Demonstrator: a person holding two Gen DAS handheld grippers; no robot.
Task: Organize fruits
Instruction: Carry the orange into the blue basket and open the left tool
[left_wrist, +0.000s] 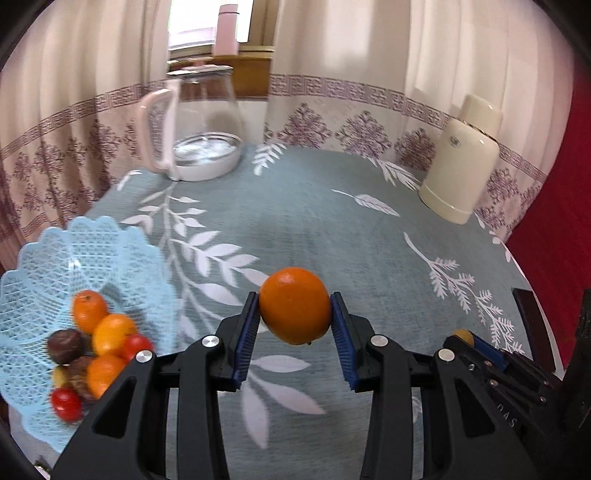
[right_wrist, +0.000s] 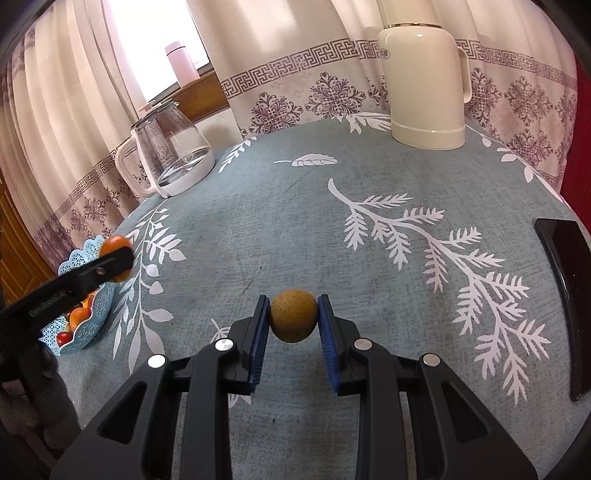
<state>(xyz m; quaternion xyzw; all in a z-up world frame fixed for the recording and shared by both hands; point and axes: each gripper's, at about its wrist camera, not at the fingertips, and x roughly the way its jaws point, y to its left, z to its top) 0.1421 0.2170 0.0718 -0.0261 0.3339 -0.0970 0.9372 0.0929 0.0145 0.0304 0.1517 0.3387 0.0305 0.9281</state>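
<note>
Left wrist view: the left gripper (left_wrist: 294, 308) clamps an orange (left_wrist: 294, 305) between its blue pads (left_wrist: 246, 339), held above the tablecloth (left_wrist: 332, 229), with the blue lace basket (left_wrist: 92, 254) of fruit to its left. Right wrist view: the right gripper (right_wrist: 293, 318) grips a small brownish-yellow fruit (right_wrist: 293, 315) just over the cloth. Behind stand a glass kettle (right_wrist: 168, 147) at left and a cream thermos (right_wrist: 424, 85) at right, against patterned curtains (right_wrist: 295, 85).
</note>
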